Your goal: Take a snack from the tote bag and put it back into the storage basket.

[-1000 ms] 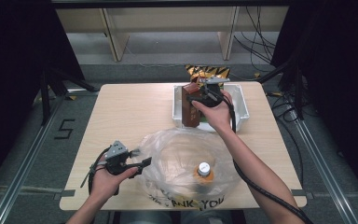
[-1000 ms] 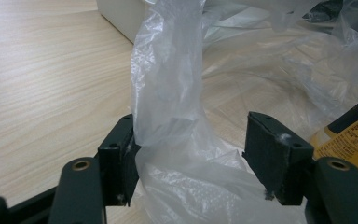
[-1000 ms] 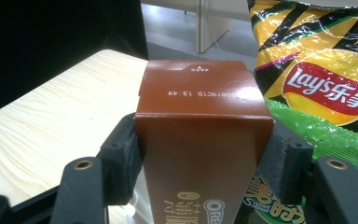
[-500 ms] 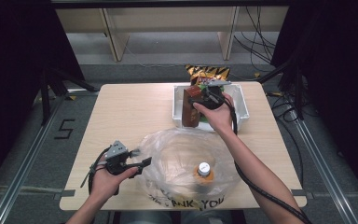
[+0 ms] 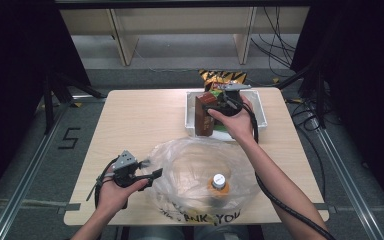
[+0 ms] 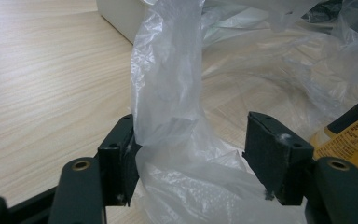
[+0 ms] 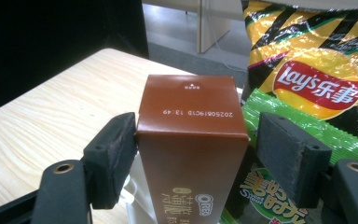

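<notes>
Standing upright in the shallow white plastic tray (image 5: pixel 261 106) at the far right of the pale wooden tabletop (image 5: pixel 140 120): tall brown cardboard Oreo box (image 5: pixel 203 116), at the tray's left end. Around that box, right hand-held gripper (image 5: pixel 219 106), jaws just opened further, with the box between them. In the right gripper view, left pad (image 7: pixel 116 149) touching or nearly touching the box's side, right pad clearly apart from it with a gap showing; spread, not squeezing. Printed date code legible on the box's top flap (image 7: pixel 191 100).

Behind the brown box, at the tray's far edge: yellow-and-black striped Lay's crisp bag (image 7: pixel 317 70), leaning up over the rim. Below it and right of the box, a green snack packet (image 7: pixel 261 191) lying in the tray.

Nearer than the tray, toward the tabletop's front edge: large clear crumpled plastic bag (image 5: pixel 200 175), mouth open upward, dark printed lettering along its front fold. Inside the bag, an orange drink bottle with a white cap (image 5: pixel 218 183), upright, seen through the film.

At the bag's left rim, well apart from the tray: left hand-held gripper (image 5: pixel 147 172), held level in the left hand (image 5: pixel 115 192). In the left gripper view, a twisted strip of the bag's film (image 6: pixel 168 84) rising between the jaws and lying against the left pad (image 6: pixel 123 158); right pad well clear of it. Spread wide, pinching nothing. Yellow label of the bottle (image 6: pixel 349 140) visible past the right jaw.
</notes>
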### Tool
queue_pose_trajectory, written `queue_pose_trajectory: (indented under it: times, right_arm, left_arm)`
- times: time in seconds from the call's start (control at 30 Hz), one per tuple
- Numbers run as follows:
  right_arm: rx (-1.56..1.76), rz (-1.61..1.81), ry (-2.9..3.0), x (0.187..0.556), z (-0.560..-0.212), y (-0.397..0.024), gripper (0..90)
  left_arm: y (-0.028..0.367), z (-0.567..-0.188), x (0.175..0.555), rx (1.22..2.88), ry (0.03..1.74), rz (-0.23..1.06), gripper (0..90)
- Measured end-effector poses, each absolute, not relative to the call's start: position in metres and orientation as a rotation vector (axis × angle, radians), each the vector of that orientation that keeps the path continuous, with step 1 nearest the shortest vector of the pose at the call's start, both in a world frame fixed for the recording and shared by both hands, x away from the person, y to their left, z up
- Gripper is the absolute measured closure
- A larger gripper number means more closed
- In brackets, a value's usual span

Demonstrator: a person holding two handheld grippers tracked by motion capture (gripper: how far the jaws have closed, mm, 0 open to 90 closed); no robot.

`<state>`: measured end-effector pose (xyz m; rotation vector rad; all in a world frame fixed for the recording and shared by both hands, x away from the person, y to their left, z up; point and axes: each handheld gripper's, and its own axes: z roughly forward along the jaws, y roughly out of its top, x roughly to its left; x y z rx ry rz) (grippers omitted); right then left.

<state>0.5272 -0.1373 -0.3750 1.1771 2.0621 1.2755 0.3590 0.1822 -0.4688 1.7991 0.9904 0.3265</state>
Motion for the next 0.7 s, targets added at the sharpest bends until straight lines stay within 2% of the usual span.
queue_pose_trajectory:
  times: [0.43,0.7]
  right_arm:
    - [1.139,1.369,2.064,0.503,-0.365,-0.16,31.9]
    - [1.111,1.382,2.096,0.477,-0.364,-0.183,45.3]
  left_arm:
    - [0.183,-0.467,0.359,1.785,0.994,0.335,37.0]
    - [0.185,-0.463,0.357,1.77,0.978,0.343,36.1]
